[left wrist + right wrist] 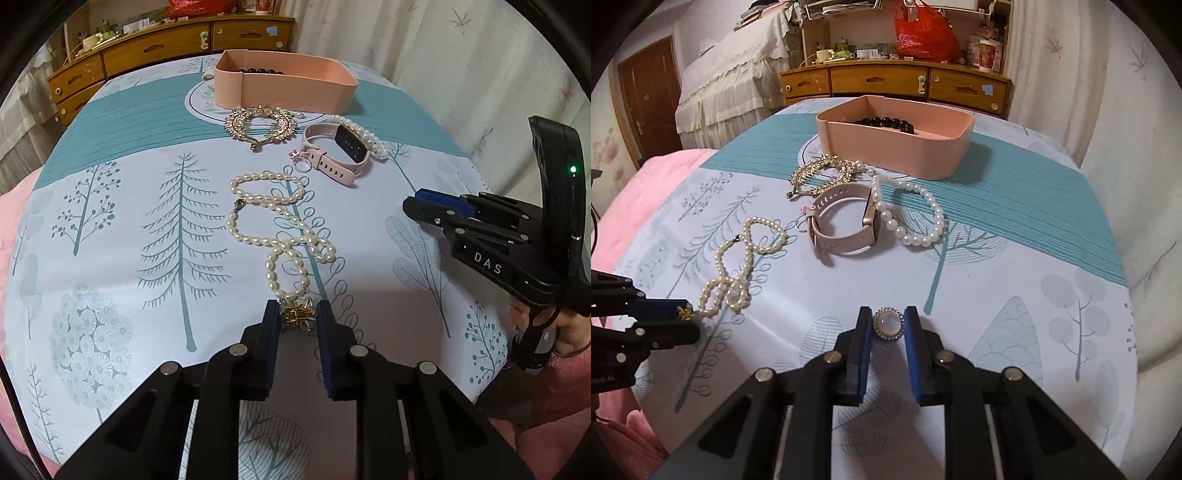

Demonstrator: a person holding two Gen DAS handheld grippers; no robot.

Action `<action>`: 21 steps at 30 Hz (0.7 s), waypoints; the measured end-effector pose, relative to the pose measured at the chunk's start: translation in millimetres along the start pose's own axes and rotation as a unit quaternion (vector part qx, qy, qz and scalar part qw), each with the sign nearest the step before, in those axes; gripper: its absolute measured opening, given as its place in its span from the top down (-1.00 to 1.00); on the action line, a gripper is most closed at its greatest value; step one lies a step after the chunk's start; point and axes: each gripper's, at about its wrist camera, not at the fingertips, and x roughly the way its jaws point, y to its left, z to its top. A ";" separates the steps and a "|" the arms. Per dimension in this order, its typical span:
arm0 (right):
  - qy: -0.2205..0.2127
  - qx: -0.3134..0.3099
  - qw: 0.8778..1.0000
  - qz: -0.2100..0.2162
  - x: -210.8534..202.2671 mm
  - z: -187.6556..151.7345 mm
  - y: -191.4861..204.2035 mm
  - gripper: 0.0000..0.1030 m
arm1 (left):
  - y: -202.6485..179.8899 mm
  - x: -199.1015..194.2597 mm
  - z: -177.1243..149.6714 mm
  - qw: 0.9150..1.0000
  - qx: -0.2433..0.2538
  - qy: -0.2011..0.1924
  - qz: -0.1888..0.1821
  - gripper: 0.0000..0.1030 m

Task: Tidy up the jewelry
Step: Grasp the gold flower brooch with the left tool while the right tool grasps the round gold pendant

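While the left gripper has its fingers closed on the gold clasp of the long pearl necklace, only the right wrist view shows the right gripper clamped on a round brooch. One pink watch, one pearl bracelet and one gold leaf bangle lie on the surface before one pink box, dark beads inside.

The pink tray's near wall hides most of its inside in the left wrist view — only the tops of a few dark beads show. The small ring by the watch is too small to read. At the right edge the right gripper's handle is cut off — its jaw gap can't be judged.
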 end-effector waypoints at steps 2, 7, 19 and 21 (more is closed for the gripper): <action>0.000 -0.002 1.000 -0.002 0.0 0.7 0.5 0.67 | -1.8 -0.2 0.6 1.000 0.006 0.001 0.007 0.65; 0.005 0.002 1.000 -0.001 0.6 2.1 -2.3 0.68 | -1.7 -6.4 4.4 1.000 0.013 -0.005 0.016 0.65; 0.018 0.068 0.995 0.074 1.4 7.0 -12.1 0.75 | 19.1 -37.0 24.4 0.998 -0.003 -0.043 0.036 0.65; 0.015 0.069 0.994 0.088 -1.0 10.4 -10.6 0.77 | 22.9 -40.5 30.2 0.998 -0.003 -0.048 0.040 0.65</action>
